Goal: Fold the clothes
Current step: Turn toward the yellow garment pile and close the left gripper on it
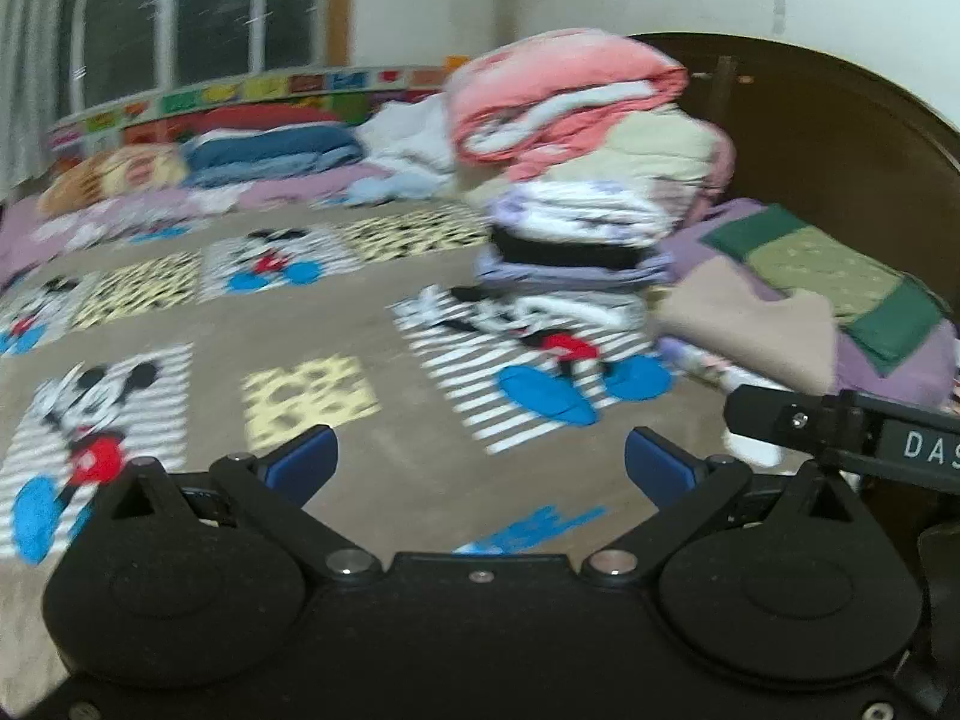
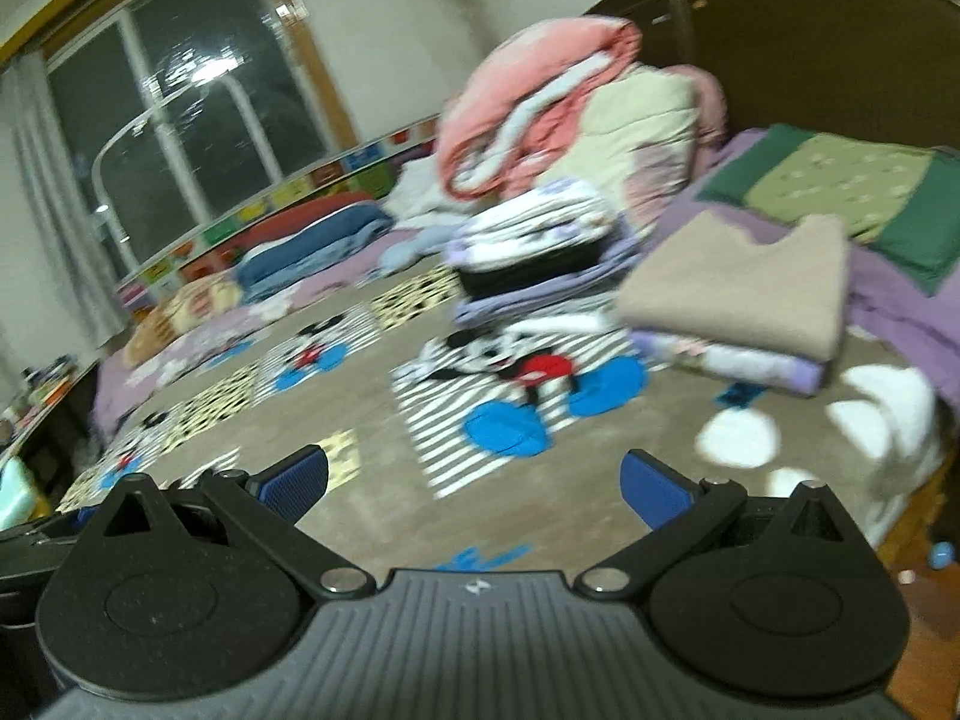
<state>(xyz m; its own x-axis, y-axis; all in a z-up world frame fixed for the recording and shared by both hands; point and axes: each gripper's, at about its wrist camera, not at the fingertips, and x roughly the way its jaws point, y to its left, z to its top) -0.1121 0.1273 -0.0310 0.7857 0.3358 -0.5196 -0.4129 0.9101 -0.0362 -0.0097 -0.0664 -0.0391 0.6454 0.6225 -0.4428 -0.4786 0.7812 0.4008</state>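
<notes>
Here, I am seeing both views badly blurred. In the left wrist view, the left hand-held gripper is showing at the bottom centre with its 2 blue fingers spread wide, gripping nothing, over the cartoon-mouse blanket covering the bed. The stack of folded clothes is sitting right of centre on that blanket, and a beige folded garment is lying just right of it, atop a pale purple piece. A pink and cream bundle is rising behind the stack. In the right wrist view, the right hand-held gripper is likewise sitting at the bottom centre, fingers wide apart and empty. A green cushion is resting at the upper right beside the dark headboard, and a window is filling the upper left.
</notes>
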